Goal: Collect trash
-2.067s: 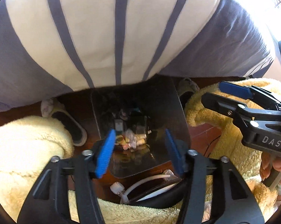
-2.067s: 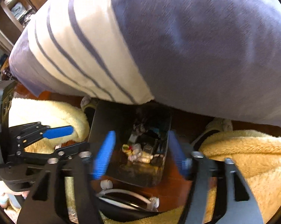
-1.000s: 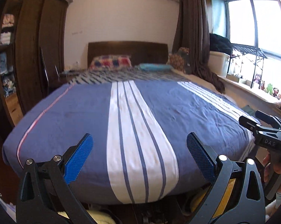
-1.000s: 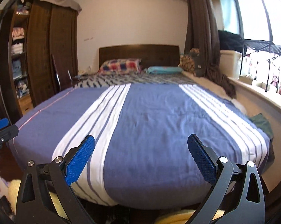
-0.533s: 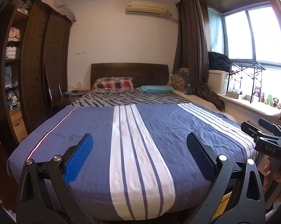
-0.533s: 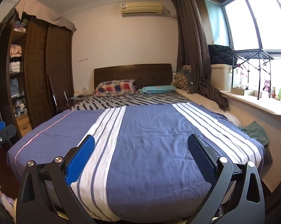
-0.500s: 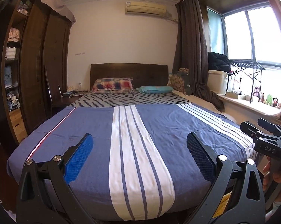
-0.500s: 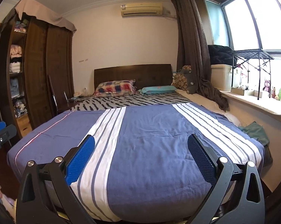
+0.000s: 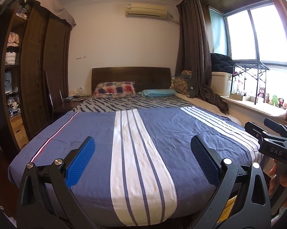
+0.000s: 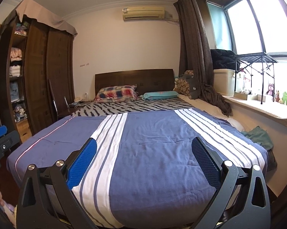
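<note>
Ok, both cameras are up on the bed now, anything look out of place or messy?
One thing: a crumpled green cloth lies in the gap between the bed and the window ledge. The striped blue cover is only lightly wrinkled. No trash shows on it.

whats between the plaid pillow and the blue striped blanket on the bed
A zebra-striped sheet fills the stretch between the plaid pillow and the blue blanket. Both wrist views show it.

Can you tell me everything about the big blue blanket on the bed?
The blue blanket looks like soft woven cloth, slightly wrinkled, spread flat over the foot of the bed. White bands with thin blue stripes run along it, and a pink line marks its left side. It hangs over the bed's near edge and meets a zebra-patterned sheet farther back.
</note>
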A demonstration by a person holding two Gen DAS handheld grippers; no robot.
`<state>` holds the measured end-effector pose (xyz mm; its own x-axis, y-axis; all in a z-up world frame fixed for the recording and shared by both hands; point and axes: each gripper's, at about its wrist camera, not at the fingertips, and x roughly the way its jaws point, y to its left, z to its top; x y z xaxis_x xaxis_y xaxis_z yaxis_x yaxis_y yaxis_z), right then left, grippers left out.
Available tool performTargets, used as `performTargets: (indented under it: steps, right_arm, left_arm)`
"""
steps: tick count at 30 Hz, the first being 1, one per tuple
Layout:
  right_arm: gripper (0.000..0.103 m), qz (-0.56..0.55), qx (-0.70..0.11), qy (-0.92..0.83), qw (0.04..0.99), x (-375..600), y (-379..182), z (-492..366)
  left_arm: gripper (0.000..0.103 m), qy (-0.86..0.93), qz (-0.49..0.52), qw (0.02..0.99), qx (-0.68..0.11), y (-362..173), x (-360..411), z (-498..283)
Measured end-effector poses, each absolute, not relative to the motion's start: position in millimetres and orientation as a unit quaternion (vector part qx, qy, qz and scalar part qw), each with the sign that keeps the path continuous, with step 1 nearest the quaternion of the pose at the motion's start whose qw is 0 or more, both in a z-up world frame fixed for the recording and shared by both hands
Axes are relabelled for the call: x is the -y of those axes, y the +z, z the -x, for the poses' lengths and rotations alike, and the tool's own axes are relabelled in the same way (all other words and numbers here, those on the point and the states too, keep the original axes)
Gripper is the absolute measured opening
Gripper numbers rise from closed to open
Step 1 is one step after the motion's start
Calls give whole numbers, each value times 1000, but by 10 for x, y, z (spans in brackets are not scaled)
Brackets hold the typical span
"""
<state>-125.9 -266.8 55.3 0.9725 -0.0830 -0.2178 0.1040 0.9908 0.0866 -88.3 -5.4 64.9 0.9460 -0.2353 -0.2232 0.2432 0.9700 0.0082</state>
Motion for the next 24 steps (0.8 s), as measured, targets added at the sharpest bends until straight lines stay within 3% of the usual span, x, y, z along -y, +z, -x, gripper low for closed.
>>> performTargets:
  steps: [24]
  right_arm:
    - [100,-50,-113,-34,992,2653,547,1208]
  left_arm:
    - [95,-122,-15,986,-112,641,42,889]
